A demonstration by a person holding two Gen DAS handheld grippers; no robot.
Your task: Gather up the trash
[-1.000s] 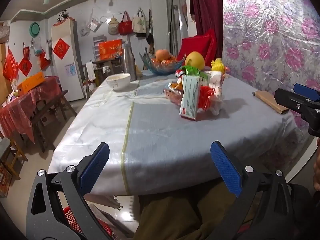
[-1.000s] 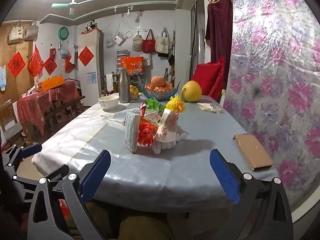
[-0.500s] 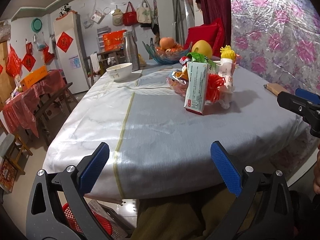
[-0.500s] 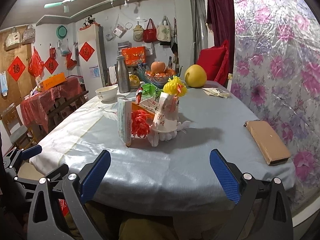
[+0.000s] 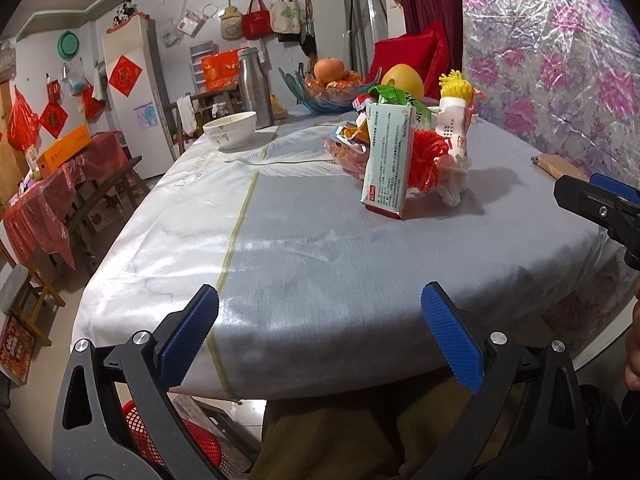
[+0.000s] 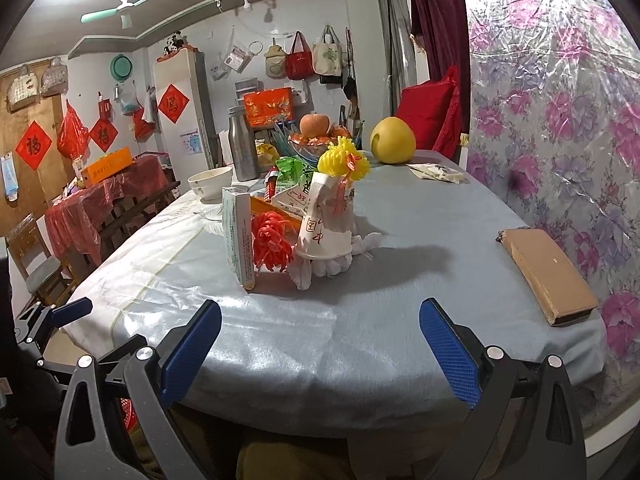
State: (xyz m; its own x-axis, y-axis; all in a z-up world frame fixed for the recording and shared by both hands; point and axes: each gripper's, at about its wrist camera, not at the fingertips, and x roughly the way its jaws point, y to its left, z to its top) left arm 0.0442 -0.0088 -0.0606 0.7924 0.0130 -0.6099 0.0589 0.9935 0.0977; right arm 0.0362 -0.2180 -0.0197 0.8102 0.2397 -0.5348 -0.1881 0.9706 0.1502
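A heap of trash stands mid-table: a pale green carton [image 5: 386, 160] [image 6: 238, 236], a red net [image 5: 428, 160] [image 6: 270, 246], a tipped paper cup [image 6: 326, 222] [image 5: 454, 132] with a yellow net [image 6: 342, 160] on top, green wrappers [image 6: 290, 172] and white crumpled plastic [image 6: 320, 268]. My left gripper [image 5: 318, 334] hangs open at the table's near edge, nothing between its blue pads. My right gripper [image 6: 320, 346] is open too, short of the heap and empty. A red basket [image 5: 160, 436] sits on the floor under the left gripper.
On the grey tablecloth [image 5: 320, 240] stand a white bowl [image 5: 230, 130], a steel flask [image 5: 254, 84], a glass fruit bowl [image 5: 324, 88] and a pomelo [image 6: 392, 140]. A brown block [image 6: 546, 276] lies at the right edge by a floral-covered wall. Red-draped side table [image 6: 104, 188] at left.
Both grippers have moved forward and up toward the table, so the trash heap looms larger. Both stayed open; nothing on the table has shifted.
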